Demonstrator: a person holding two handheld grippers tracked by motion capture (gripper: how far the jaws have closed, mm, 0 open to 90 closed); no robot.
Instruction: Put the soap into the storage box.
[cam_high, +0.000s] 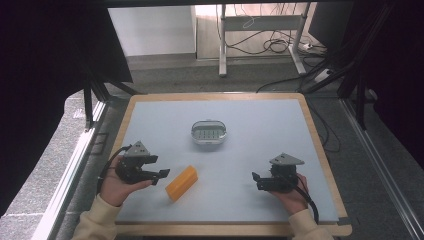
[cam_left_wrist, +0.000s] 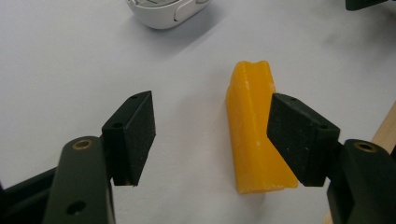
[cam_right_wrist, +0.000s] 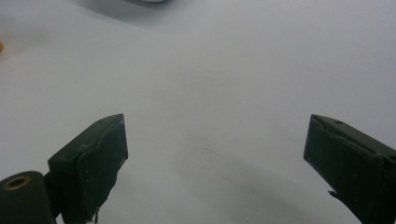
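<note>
Soap bar (cam_left_wrist: 254, 135) lies on the table (cam_high: 260, 120) near our left gripper (cam_left_wrist: 212, 140), jaws apart, one pad beside it, lining up a grasp. Right gripper (cam_right_wrist: 215, 154) idles released.

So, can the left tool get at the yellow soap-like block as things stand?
Probably yes: the left tool stands open right at the yellow waxy block, which lies flat on the grey table, with nothing between.

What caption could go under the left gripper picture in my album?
Left gripper with open fingers beside a yellow soap bar on the grey table.
</note>
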